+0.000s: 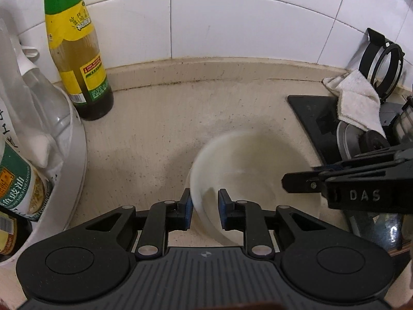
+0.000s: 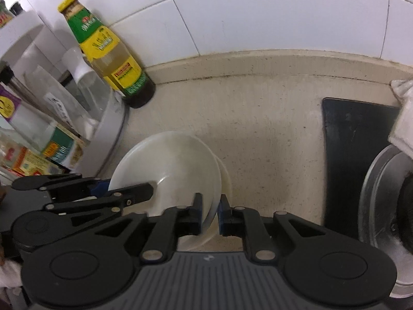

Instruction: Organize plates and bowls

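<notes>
Beige surface (image 1: 155,134) under white tiles: bowl (image 1: 247,170) rim sits between both hand-held grippers' pads, left hand-held gripper (image 1: 205,208) on near-left edge, right hand-held gripper (image 2: 209,213) on right edge; jaws narrow, seemingly slack, contact blurred.

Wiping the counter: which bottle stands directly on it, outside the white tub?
The tall yellow-capped bottle with the green-yellow label, by the tiled wall; the others sit inside the tub.

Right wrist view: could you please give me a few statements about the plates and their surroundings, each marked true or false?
1. The bottle stands against the tiled wall. True.
2. Its cap is red. False: it is yellow.
3. The rim of the plates sits between the fingers of the right gripper. True.
4. A cloth lies in the plates. False: it lies on the stove.
</notes>
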The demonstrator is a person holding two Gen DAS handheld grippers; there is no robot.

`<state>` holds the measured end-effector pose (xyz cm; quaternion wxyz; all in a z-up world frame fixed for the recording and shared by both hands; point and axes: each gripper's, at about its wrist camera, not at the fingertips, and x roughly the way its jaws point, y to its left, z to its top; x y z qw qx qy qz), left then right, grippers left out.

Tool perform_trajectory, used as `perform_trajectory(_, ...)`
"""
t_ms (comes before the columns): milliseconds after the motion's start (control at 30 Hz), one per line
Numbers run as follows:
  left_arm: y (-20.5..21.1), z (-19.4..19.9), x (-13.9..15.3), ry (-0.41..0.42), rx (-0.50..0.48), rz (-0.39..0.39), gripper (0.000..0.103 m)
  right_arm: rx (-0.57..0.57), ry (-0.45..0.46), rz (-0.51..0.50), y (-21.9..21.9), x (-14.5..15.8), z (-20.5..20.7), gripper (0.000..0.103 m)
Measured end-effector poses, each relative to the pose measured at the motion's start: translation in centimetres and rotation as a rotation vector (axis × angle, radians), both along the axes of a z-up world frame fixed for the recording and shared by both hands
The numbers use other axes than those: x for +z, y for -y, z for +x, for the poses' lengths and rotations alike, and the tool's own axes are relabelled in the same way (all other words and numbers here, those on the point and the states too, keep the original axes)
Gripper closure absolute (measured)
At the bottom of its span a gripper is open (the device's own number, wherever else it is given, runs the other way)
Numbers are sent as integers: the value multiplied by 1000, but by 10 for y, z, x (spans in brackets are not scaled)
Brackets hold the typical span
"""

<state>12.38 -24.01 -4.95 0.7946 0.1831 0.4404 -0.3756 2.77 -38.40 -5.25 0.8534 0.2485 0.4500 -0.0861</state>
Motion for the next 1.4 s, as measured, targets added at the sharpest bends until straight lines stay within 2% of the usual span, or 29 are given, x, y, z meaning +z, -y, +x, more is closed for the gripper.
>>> perform_trajectory(100,-2,-2,1,36,3,13,67,-3,-4,-36,1,2,-1,76)
perform_trajectory(233,-10,3,4,36,16,3,66,-11,4,-41,7,5,-5,74)
perform_trajectory(467,-23,4,12,25,32,-43,51,-16,1,-21,9,3,-6,73)
perform_trajectory(567,-26,2,14,28,26,-49,50,-9,13,2,8,1,-8,73)
perform_trajectory(1000,-27,-3,13,56,41,-49,18,-20,2,23,8,-6,-7,71)
perform_trajectory(1167,-27,-2,14,75,49,-59,17,-22,3,16,11,-5,-7,64)
perform_trajectory(1400,-25,-2,13,96,50,-65,15,19,15,-72,4,1,-1,57)
